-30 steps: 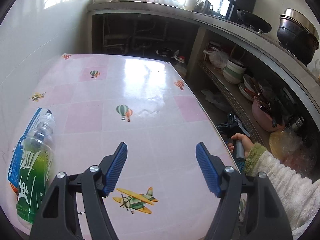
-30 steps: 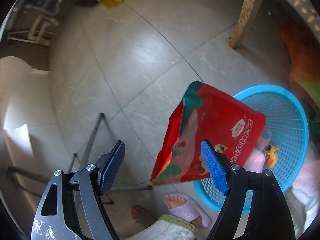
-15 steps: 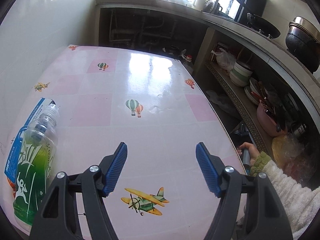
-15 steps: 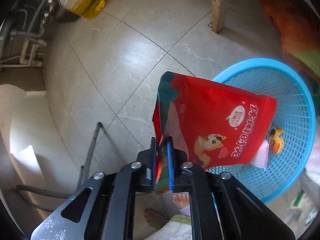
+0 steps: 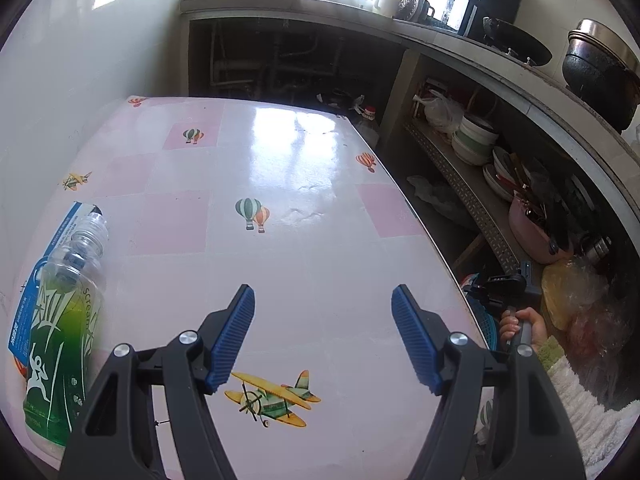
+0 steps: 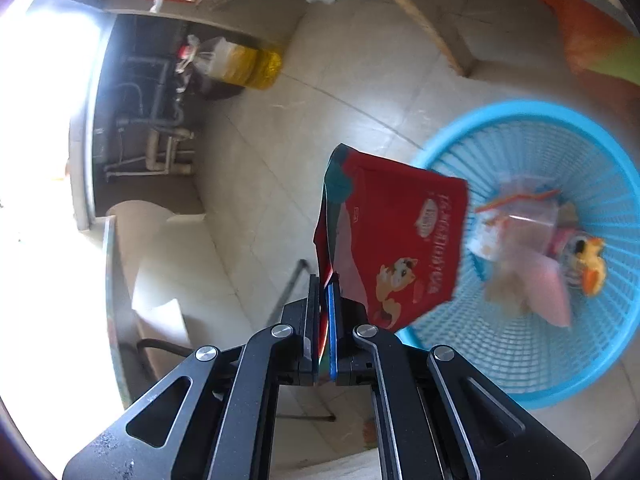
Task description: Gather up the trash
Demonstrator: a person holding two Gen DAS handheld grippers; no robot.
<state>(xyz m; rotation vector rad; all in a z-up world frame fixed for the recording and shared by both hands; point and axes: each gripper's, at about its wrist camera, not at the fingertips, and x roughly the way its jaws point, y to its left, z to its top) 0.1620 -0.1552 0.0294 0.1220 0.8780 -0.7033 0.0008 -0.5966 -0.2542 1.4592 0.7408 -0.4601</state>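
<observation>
Left wrist view: left tongs (image 5: pixel 322 334) spread wide and empty over the pink table (image 5: pixel 280 184), same as a second ago; green drink bottle (image 5: pixel 60 340) lies at the left edge, uncollected. Right wrist view: right tongs (image 6: pixel 325 312), spread a second ago, now pinch the red snack bag (image 6: pixel 396 248) by its edge, hanging beside and partly over the blue trash basket (image 6: pixel 520 376) on the floor, which has swung right in view. Drop likely next.
</observation>
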